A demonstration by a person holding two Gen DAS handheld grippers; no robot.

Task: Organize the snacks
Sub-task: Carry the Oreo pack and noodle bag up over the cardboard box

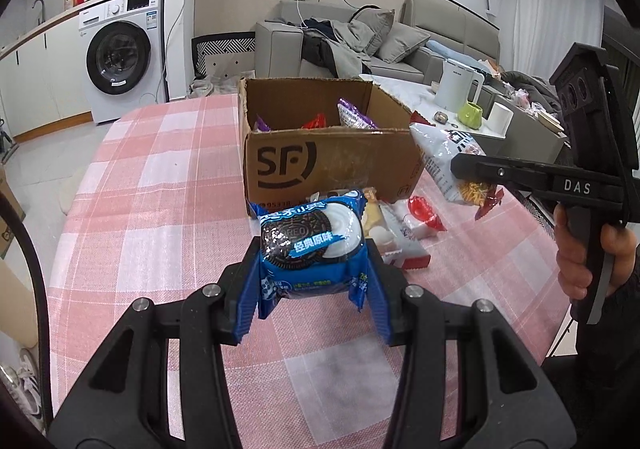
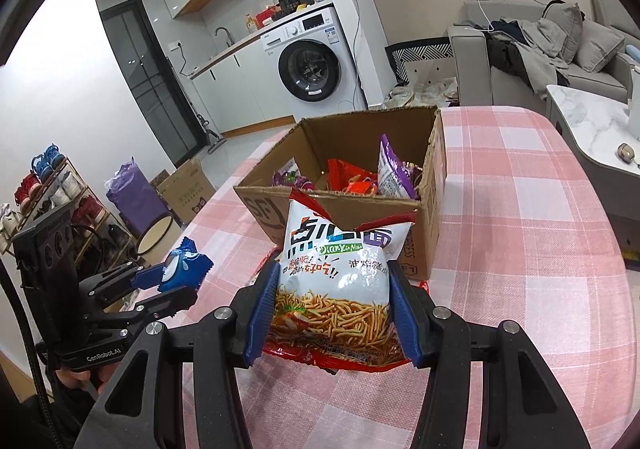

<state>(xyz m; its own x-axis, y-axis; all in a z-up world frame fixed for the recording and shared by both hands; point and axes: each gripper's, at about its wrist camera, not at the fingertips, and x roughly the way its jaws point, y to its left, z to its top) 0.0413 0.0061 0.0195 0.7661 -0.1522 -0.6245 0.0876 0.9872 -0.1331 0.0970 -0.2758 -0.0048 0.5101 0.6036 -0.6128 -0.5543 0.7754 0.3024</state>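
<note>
Snacks [image 1: 310, 245] clamped in both grippers

Oreo pack [image 1: 310, 245] between hand-held gripper [image 1: 312, 297] pads [image 1: 249, 299]

Blue cookie pack [image 1: 310, 245], pink-checked tablecloth [image 1: 160, 185].

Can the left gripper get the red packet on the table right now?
Probably not: the left gripper is already shut on the Oreo pack. The red packet lies uncovered beside the box, so only the full grip blocks it.
</note>
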